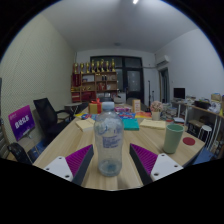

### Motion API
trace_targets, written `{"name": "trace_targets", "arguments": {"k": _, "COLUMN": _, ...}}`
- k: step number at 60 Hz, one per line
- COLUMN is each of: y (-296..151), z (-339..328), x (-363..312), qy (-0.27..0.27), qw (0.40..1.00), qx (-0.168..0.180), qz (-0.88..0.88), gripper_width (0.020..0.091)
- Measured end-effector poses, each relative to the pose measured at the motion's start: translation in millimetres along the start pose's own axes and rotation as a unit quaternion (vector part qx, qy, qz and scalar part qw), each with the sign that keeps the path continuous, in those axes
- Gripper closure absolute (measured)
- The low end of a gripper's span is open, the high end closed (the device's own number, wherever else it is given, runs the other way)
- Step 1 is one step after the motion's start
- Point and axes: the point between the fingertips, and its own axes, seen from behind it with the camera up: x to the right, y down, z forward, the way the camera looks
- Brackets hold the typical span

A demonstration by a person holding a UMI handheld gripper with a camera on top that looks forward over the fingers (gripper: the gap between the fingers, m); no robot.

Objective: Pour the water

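From my own camera I look along my two fingers over a wooden table (70, 140). My gripper (111, 163) stands wide open, holding nothing: the purple pads (80, 160) sit well apart, one to each side of a clear plastic water bottle (108, 143). The bottle stands upright on the table between my fingers, with a gap at either side, its white cap (107, 107) on. Just to the right of the bottle, beyond my right finger, stands a green cup (174, 137). Behind the bottle the table is crowded with boxes and small things I cannot tell apart. Left of the bottle, off the table, black office chairs (45, 113) stand.
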Motion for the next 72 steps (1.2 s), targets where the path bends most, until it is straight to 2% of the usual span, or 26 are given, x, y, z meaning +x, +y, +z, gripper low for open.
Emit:
{"name": "trace_targets", "arguments": {"k": 15, "y": -29.1, "z": 62.5, "x": -11.6, "qy": -0.016, "qw": 0.998, "qx": 0.042, "qz": -0.047, "gripper_width": 0.0279}}
{"name": "trace_targets", "arguments": {"k": 17, "y": -24.5, "z": 70.4, "x": -11.9, "qy": -0.021, "qw": 0.998, "qx": 0.034, "qz": -0.057, "gripper_width": 0.0459}}
{"name": "trace_targets", "arguments": {"k": 18, "y": -23.8, "z": 70.8, "x": -12.1, "qy": -0.027, "qw": 0.997, "qx": 0.035, "qz": -0.058, "gripper_width": 0.0473}}
{"name": "trace_targets", "arguments": {"k": 27, "y": -30.5, "z": 75.9, "x": -20.9, "qy": -0.036, "qw": 0.996, "qx": 0.053, "qz": -0.061, "gripper_width": 0.0554}}
{"name": "trace_targets", "arguments": {"k": 31, "y": -30.2, "z": 79.3, "x": -18.7, "qy": -0.037, "qw": 0.998, "qx": 0.042, "qz": -0.04, "gripper_width": 0.0591}}
{"name": "trace_targets", "arguments": {"k": 32, "y": -27.1, "z": 84.4, "x": -17.6, "qy": -0.04, "qw": 0.998, "qx": 0.039, "qz": -0.035, "gripper_width": 0.0623}}
{"name": "trace_targets", "arguments": {"k": 35, "y": -26.2, "z": 88.3, "x": -10.8, "qy": -0.054, "qw": 0.998, "qx": 0.027, "qz": -0.028, "gripper_width": 0.066}}
{"name": "trace_targets", "arguments": {"k": 40, "y": -38.1, "z": 88.2, "x": -26.6, "qy": -0.084, "qw": 0.996, "qx": 0.004, "qz": 0.027, "gripper_width": 0.0657}}
{"name": "trace_targets", "arguments": {"k": 47, "y": -101.5, "z": 84.3, "x": -19.0, "qy": -0.125, "qw": 0.979, "qx": 0.023, "qz": 0.16, "gripper_width": 0.0658}}
{"name": "trace_targets", "arguments": {"k": 52, "y": -143.5, "z": 91.8, "x": 11.4, "qy": -0.167, "qw": 0.931, "qx": 0.029, "qz": 0.324, "gripper_width": 0.0659}}
{"name": "trace_targets", "arguments": {"k": 58, "y": -169.7, "z": 94.2, "x": 59.9, "qy": -0.189, "qw": 0.831, "qx": 0.015, "qz": 0.523, "gripper_width": 0.0661}}
{"name": "trace_targets", "arguments": {"k": 59, "y": -183.9, "z": 76.7, "x": 53.6, "qy": -0.182, "qw": 0.811, "qx": 0.013, "qz": 0.556, "gripper_width": 0.0661}}
{"name": "trace_targets", "arguments": {"k": 64, "y": -168.4, "z": 81.8, "x": 96.5, "qy": -0.187, "qw": 0.714, "qx": -0.004, "qz": 0.675, "gripper_width": 0.0663}}
{"name": "trace_targets", "arguments": {"k": 65, "y": -162.7, "z": 95.8, "x": 94.9, "qy": -0.186, "qw": 0.693, "qx": -0.005, "qz": 0.697, "gripper_width": 0.0665}}
{"name": "trace_targets", "arguments": {"k": 66, "y": -167.2, "z": 74.9, "x": 99.6, "qy": -0.182, "qw": 0.674, "qx": -0.014, "qz": 0.716, "gripper_width": 0.0661}}
{"name": "trace_targets", "arguments": {"k": 72, "y": -134.2, "z": 85.3, "x": 124.5, "qy": -0.179, "qw": 0.579, "qx": -0.032, "qz": 0.795, "gripper_width": 0.0661}}
